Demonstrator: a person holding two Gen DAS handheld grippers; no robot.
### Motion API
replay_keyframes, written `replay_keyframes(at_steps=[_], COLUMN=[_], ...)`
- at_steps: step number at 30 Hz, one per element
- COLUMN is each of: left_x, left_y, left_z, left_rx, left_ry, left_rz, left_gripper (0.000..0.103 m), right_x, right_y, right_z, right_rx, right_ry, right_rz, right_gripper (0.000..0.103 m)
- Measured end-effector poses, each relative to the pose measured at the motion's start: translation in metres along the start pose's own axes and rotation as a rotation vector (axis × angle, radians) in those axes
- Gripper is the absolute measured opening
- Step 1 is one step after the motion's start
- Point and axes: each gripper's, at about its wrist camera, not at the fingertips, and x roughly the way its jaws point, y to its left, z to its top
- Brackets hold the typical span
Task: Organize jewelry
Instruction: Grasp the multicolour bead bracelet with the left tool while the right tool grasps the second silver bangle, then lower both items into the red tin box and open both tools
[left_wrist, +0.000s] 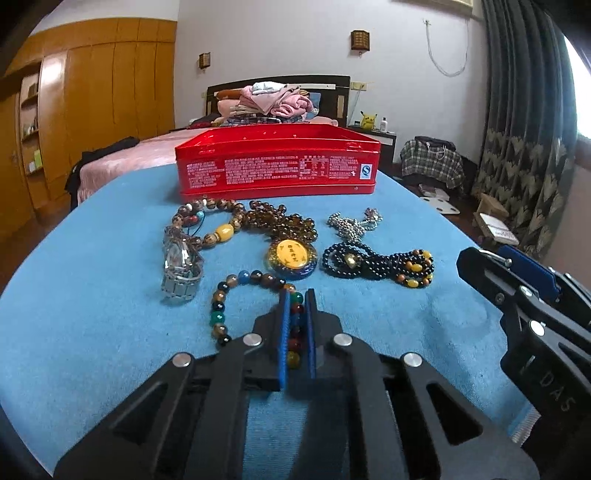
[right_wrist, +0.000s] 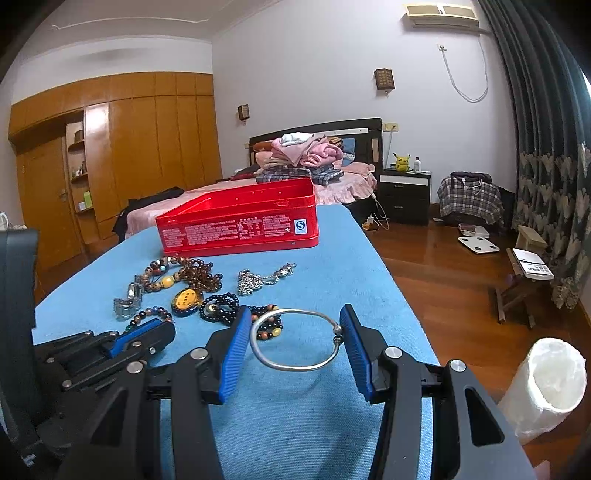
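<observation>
Left tongs (left_wrist: 297, 325) pinch the bead bracelet (left_wrist: 236, 295); right tongs (right_wrist: 293, 341) grip the bangle (right_wrist: 295, 339); tin (left_wrist: 277, 162) at twelve o'clock

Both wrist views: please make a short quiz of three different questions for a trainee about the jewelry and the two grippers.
1. True or false: the red tin is open at the top.
2. What does the left gripper hold? A) the silver chain B) the multicolour bead bracelet C) the watch
3. Fill in: between the pads of the right gripper there is a silver ____.

Key
1. True; its inside wall shows from above.
2. B; the pads close on the multicolour bead bracelet, while the watch and the silver chain lie free on the blue cloth.
3. Bangle; the silver bangle touches both pads.
</observation>
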Motion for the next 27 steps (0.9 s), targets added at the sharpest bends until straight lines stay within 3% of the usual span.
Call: replay_keyframes(at_steps=[8,16,27], left_x=[-0.02,-0.04,-0.036], left_y=[0.016,0.029,0.04], left_z=[0.015,0.047,0.094], left_rx=[-0.059,-0.093,-0.134], left_ry=[-0.069,-0.155,-0.243], left_rz=[-0.018,-0.027,-0.033], left_gripper=[0.006,0.006,0.006], right_x=[-0.004,-0.003,0.02], right_y=[0.005,0.014,0.02], right_z=[0.016,0.055,0.113], right_rx=[-0.006,-0.027,-0.026], right_ry=[-0.024,-0.061,-0.115], right_rz=[0.013,0.026,0.055], right_gripper=[0.049,0.049,0.049])
